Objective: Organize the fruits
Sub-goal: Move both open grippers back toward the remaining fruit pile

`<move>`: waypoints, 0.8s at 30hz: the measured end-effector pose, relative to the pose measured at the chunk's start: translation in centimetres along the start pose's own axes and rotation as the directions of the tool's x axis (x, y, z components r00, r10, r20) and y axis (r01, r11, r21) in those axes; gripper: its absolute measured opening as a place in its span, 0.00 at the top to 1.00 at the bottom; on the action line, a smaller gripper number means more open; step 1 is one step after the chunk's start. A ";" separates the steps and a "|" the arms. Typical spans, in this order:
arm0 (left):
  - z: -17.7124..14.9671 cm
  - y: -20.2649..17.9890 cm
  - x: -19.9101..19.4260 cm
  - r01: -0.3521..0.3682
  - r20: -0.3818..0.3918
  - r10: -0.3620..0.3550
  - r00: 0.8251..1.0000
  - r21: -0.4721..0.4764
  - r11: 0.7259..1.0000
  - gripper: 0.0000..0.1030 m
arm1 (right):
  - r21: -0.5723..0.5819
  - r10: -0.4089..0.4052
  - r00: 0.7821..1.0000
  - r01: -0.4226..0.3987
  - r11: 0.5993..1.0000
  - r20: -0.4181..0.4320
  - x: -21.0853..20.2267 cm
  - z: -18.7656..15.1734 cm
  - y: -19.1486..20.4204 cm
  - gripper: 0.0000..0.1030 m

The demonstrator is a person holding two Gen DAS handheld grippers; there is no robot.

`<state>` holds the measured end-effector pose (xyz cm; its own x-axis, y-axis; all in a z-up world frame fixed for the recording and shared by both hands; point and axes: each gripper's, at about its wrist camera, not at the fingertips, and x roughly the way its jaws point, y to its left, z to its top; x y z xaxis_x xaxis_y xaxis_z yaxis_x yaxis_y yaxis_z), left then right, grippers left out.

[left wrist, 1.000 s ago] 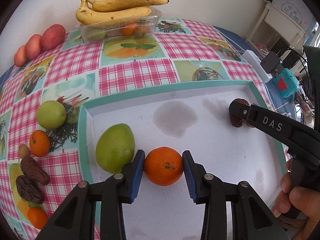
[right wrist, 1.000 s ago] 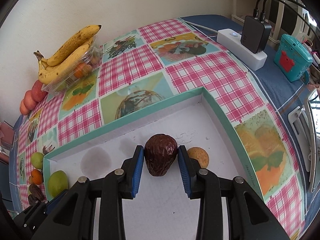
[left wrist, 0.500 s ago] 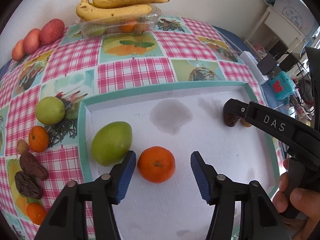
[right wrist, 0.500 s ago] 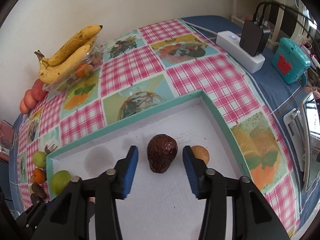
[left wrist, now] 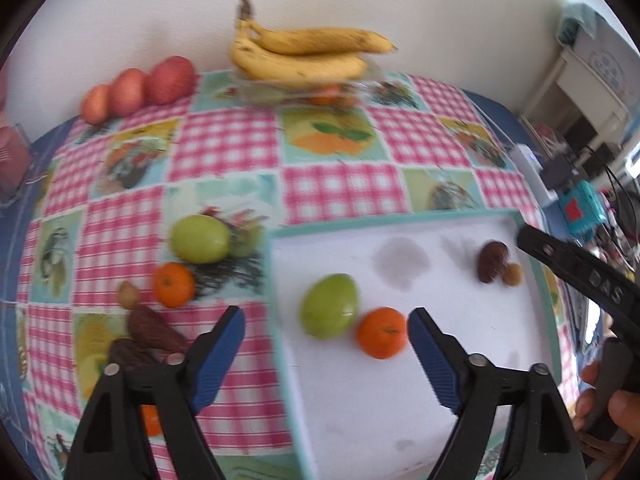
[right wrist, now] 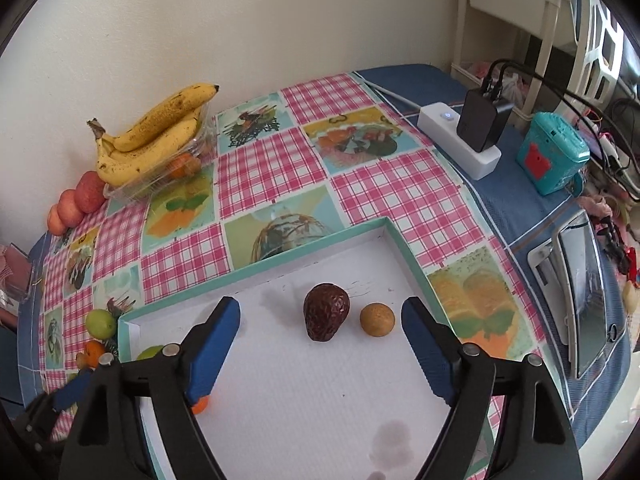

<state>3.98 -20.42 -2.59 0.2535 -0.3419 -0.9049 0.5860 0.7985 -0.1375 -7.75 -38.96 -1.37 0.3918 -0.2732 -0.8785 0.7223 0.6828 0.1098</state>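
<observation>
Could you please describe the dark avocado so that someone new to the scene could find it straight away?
Find the white tray with a teal rim on the checked tablecloth. Near its far right corner lies the avocado, beside a small tan round fruit. It alone there is dark brown, bumpy and pear-shaped.

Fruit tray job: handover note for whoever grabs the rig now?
Left gripper: open, empty.
Right gripper: open, empty.
In the tray: green mango, orange, dark avocado, small tan fruit.
Left on the tablecloth: green apple, small orange, dark pods, tiny brown fruit.
Bananas on the clear box and the red fruits by the wall untouched.
</observation>
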 end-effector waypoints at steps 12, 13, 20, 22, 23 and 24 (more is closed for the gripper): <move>0.6 8.8 -3.2 -0.161 0.090 0.178 0.980 -0.171 0.972 0.00 | -0.120 0.010 0.999 -0.014 0.993 -0.034 -0.2 -1.7 4.5 0.13; 0.6 9.3 -3.3 -0.175 0.091 0.193 0.977 -0.179 0.968 0.00 | -0.132 0.014 0.999 -0.019 0.991 -0.039 -0.1 -1.9 5.1 0.13; 0.3 14.2 -5.1 -0.286 0.093 0.316 0.944 -0.243 0.927 0.00 | -0.224 0.018 0.998 -0.030 0.974 -0.054 -0.3 -3.1 9.2 0.13; 0.2 15.6 -5.6 -0.307 0.095 0.340 0.936 -0.257 0.916 0.00 | -0.240 0.027 0.998 -0.039 0.970 -0.055 -0.5 -3.3 10.1 0.13; 0.1 16.1 -5.9 -0.316 0.095 0.351 0.932 -0.262 0.912 0.00 | -0.251 0.035 0.998 -0.048 0.967 -0.057 -0.6 -3.5 10.7 0.13; 0.1 16.5 -6.1 -0.323 0.096 0.358 0.929 -0.267 0.908 0.00 | -0.265 0.044 0.997 -0.059 0.962 -0.060 -0.6 -3.7 11.4 0.13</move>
<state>12.13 -5.21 0.67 0.5192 -0.0787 -0.8510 0.2451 0.9677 0.0600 -1.90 -28.51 -1.29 0.3888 -0.2016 -0.8990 0.5208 0.8530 0.0339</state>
